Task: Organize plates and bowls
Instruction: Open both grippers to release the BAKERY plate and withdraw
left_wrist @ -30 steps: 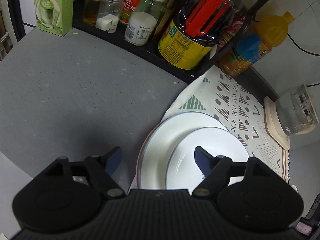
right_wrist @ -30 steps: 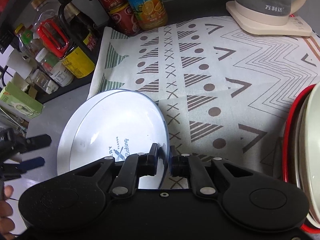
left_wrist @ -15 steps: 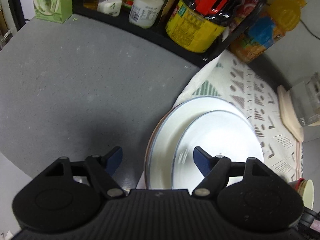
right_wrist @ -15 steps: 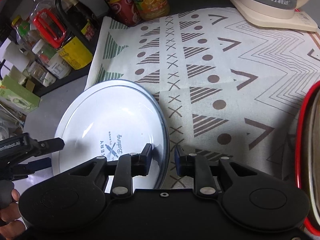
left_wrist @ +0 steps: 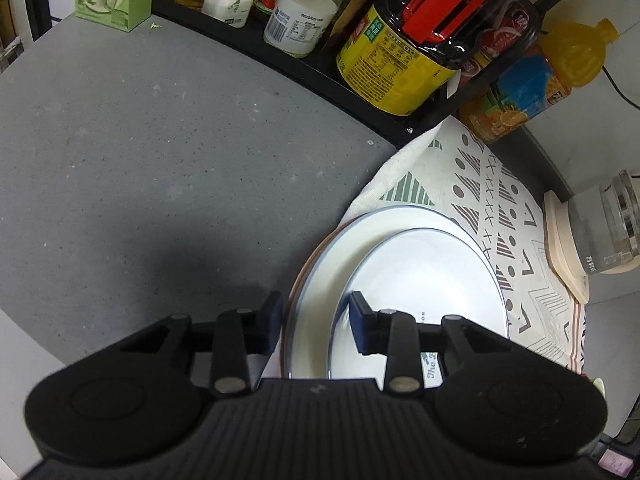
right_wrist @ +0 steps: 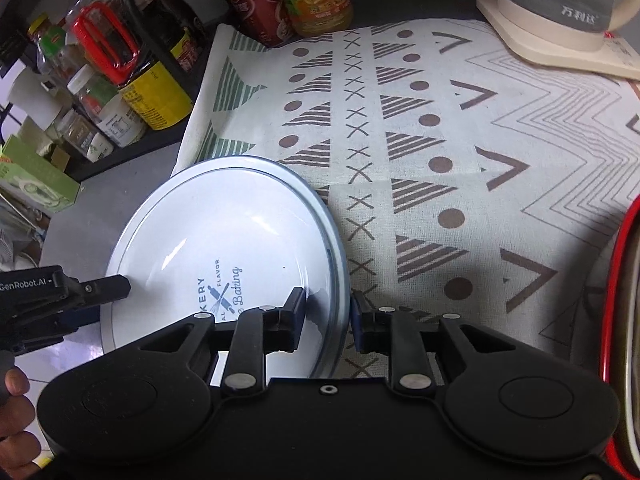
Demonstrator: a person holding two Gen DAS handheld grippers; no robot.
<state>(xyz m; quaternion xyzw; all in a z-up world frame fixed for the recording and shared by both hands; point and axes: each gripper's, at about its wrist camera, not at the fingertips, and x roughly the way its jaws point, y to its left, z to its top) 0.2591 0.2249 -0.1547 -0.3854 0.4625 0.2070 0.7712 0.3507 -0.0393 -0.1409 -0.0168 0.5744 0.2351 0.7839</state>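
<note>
At the patterned cloth's (right_wrist: 440, 128) left edge, your left gripper (left_wrist: 316, 320) is closing around the stacked white round plates' (left_wrist: 400, 256) rim. Your right gripper (right_wrist: 328, 316) straddles the opposite rim, jaws slightly spread; open cloth lies to the right.

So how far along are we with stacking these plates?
Done: white plates sit nested in a stack at the cloth's edge. In hand: the left claw is closing around the stack's rim; the right claw straddles the opposite rim, open. Left: the red-rimmed dish sits apart on the right.
</note>
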